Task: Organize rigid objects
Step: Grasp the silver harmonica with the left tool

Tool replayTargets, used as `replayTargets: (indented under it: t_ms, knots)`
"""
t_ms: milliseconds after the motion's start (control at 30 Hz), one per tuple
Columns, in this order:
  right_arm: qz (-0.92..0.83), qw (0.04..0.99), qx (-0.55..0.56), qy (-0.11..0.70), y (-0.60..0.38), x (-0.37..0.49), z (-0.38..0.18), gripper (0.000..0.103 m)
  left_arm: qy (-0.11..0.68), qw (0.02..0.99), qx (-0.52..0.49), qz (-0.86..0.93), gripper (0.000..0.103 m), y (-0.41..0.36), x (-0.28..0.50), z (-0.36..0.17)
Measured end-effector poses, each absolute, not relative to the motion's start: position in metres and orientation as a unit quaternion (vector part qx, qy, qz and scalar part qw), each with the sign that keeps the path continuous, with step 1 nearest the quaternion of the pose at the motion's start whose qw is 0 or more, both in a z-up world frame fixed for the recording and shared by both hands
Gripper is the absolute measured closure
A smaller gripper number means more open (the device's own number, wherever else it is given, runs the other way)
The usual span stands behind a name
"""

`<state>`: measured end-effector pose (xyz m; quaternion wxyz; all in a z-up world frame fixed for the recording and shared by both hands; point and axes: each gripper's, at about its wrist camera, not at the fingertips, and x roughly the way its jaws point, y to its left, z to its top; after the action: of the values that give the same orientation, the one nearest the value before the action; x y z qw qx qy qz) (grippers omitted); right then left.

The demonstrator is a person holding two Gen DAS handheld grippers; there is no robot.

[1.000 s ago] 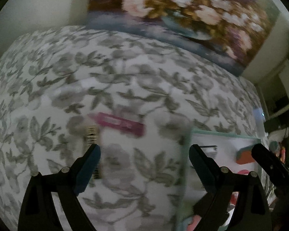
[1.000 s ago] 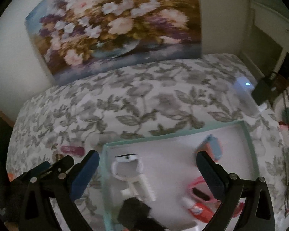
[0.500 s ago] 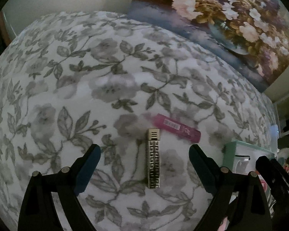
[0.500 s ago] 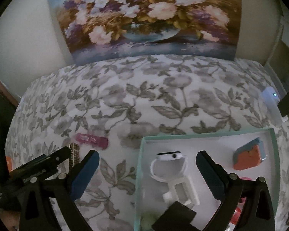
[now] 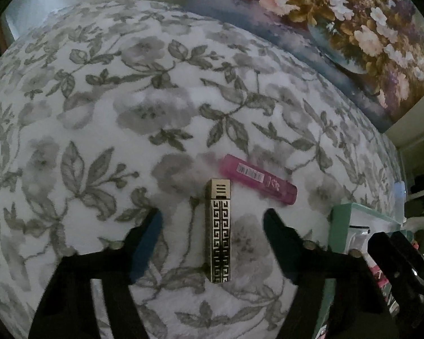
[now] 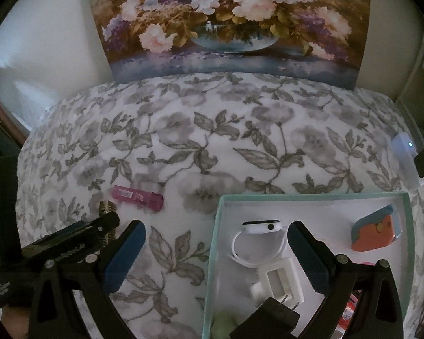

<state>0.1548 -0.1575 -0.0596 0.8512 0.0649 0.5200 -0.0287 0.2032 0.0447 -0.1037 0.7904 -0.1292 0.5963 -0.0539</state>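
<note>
Between my left fingers point(image 5: 212, 226) on the floral bedspread point(image 5: 144, 113) lies the gold patterned lighter point(image 5: 218, 230); they have just been closing but don't touch it. Beside it lies a pink lighter point(image 5: 258, 178). My right fingers point(image 6: 214, 248) hang wide open, holding nothing, over the edge of the teal box point(image 6: 311, 197).

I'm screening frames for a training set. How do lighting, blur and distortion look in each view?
Left wrist: dim, left gripper fingers smeared, gold patterned lighter crisp, floral cloth bulged by fisheye. Right wrist: equally dim, sharper, teal box edges bowed, no glare.
</note>
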Motion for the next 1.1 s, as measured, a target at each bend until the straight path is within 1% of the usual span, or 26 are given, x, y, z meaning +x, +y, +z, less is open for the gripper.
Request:
replayTargets:
  t_ms: [67,133,200,233,267,300,333,633,767,867,967,1100]
  knots:
    - [-0.028,0.852,0.062,0.519,-0.157,0.155,-0.060,0.001,0.600,0.788,-0.128,-0.055,0.043,0.043,0.204,-0.107]
    - [-0.028,0.852,0.060,0.519,-0.156,0.156,-0.060,0.001,0.601,0.788,-0.125,-0.054,0.047,0.041,0.204,-0.109]
    - [-0.028,0.852,0.057,0.520,-0.155,0.157,-0.062,0.001,0.600,0.790,-0.117,-0.051,0.053,0.040,0.205,-0.109]
    - [-0.028,0.851,0.057,0.522,-0.155,0.157,-0.064,0.001,0.600,0.790,-0.113,-0.049,0.059,0.040,0.205,-0.110]
    - [-0.028,0.850,0.057,0.523,-0.154,0.158,-0.065,0.001,0.601,0.791,-0.110,-0.047,0.069,0.039,0.206,-0.110]
    - [-0.029,0.850,0.057,0.523,-0.154,0.158,-0.066,0.001,0.601,0.791,-0.108,-0.047,0.076,0.039,0.206,-0.110]
    - [-0.029,0.850,0.057,0.523,-0.153,0.158,-0.066,0.001,0.600,0.790,-0.113,-0.053,0.087,0.040,0.206,-0.110]
    - [0.001,0.865,0.044,0.500,-0.135,0.162,-0.059,0.001,0.602,0.783,-0.145,-0.055,0.087,0.056,0.201,-0.109]
    - [0.030,0.866,0.039,0.498,-0.119,0.169,-0.065,0.001,0.601,0.783,-0.148,-0.054,0.087,0.065,0.202,-0.107]
    - [0.040,0.862,0.036,0.504,-0.109,0.176,-0.073,0.004,0.602,0.782,-0.152,-0.058,0.087,0.069,0.203,-0.107]
    - [0.049,0.861,0.024,0.505,-0.099,0.183,-0.076,0.009,0.602,0.782,-0.149,-0.054,0.087,0.075,0.204,-0.107]
    - [0.050,0.858,0.022,0.511,-0.092,0.191,-0.080,0.011,0.598,0.785,-0.154,-0.049,0.087,0.084,0.205,-0.105]
